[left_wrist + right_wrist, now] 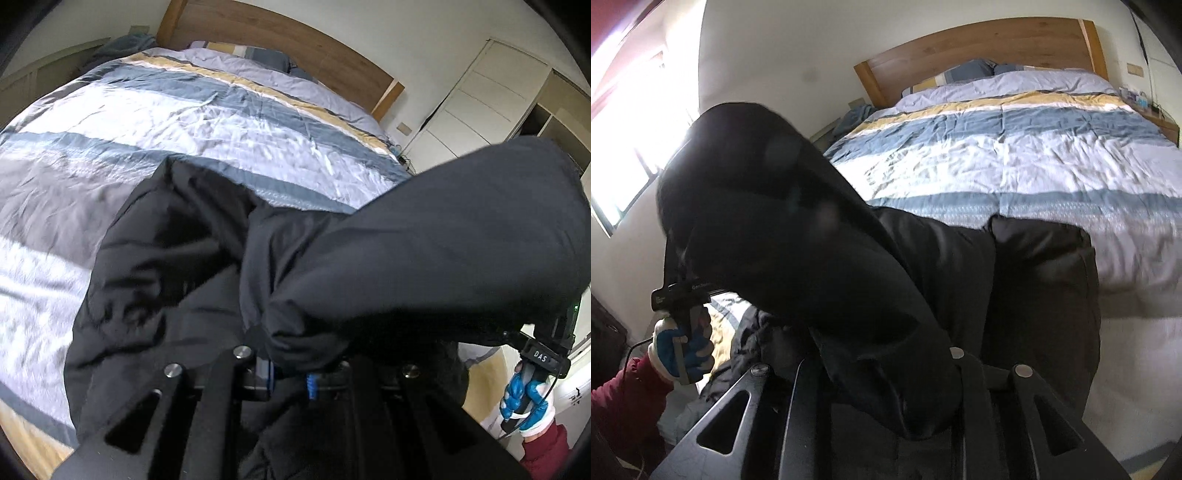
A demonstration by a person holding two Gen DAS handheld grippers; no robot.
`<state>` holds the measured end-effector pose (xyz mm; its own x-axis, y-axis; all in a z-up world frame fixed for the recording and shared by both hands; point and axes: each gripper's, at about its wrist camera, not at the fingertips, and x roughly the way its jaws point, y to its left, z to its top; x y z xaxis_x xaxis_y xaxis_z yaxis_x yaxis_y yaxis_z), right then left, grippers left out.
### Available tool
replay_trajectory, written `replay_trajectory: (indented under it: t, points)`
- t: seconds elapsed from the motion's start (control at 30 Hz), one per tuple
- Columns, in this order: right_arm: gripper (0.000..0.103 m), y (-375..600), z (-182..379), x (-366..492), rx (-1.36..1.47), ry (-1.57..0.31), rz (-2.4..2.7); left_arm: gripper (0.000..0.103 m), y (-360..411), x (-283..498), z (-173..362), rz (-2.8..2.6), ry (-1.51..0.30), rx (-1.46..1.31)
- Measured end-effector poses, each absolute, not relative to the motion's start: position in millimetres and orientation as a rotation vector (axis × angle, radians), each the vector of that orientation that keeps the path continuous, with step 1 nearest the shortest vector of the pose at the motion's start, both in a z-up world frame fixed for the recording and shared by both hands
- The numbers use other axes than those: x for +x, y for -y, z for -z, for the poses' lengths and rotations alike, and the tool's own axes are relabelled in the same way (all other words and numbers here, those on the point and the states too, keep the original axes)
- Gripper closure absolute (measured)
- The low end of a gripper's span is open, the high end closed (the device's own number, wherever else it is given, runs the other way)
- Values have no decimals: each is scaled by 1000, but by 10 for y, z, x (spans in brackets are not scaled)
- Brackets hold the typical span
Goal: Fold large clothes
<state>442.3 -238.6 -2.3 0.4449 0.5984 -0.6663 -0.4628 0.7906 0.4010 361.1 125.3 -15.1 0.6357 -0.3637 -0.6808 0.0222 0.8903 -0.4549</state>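
Both grippers, left gripper [295, 373] and right gripper [923, 417], clamp fingers on the bulky black padded jacket [424, 258], lifted above the striped bed [147, 122].

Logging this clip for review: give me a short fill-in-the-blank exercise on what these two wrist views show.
1. The black jacket hangs over a bed covered by a ____ duvet.
2. The headboard is made of ____.
3. The hand holding the right gripper wears a white and ____ glove.
4. The left gripper is shut on ____ fabric.

Missing words: striped; wood; blue; black
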Motion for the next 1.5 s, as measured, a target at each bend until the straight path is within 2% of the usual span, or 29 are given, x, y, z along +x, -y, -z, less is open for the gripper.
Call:
replay_trajectory:
  t: [0.33, 0.47, 0.57, 0.67, 0.73, 0.8, 0.9, 1.1, 1.27, 1.47, 1.5]
  points:
    - [79, 2485, 201, 4051, 181, -897, -679, 92, -1176, 3065, 235, 242, -816, -367]
    - [78, 2480, 210, 3962, 166, -873, -683, 92, -1109, 3115, 258, 240, -812, -294]
    - [77, 2426, 456, 4036, 125, -913, -654, 90, -1060, 3234, 473, 202, -865, -250]
    - [72, 2418, 584, 4099, 133, -933, -650, 88, -1063, 3298, 567, 188, -888, -275]
    - [67, 2415, 544, 4114, 119, -930, -650, 80, -1060, 3273, 530, 191, -886, -289]
    - [52, 2405, 484, 4089, 89, -922, -654, 71, -1060, 3216, 489, 185, -887, -274]
    - [38, 2385, 434, 4021, 38, -920, -654, 66, -1052, 3078, 482, 176, -902, -256]
    - [33, 2491, 423, 3830, 0, -941, -626, 65, -1062, 2805, 427, 170, -933, -252]
    - [33, 2653, 345, 3566, -17, -960, -607, 64, -1096, 2470, 292, 178, -937, -232]
    - [33, 2826, 55, 3412, -19, -934, -580, 59, -1331, 2207, -145, 149, -879, -225]
    - [33, 2812, -22, 3434, -18, -918, -579, 55, -1344, 2224, -237, 147, -860, -227]
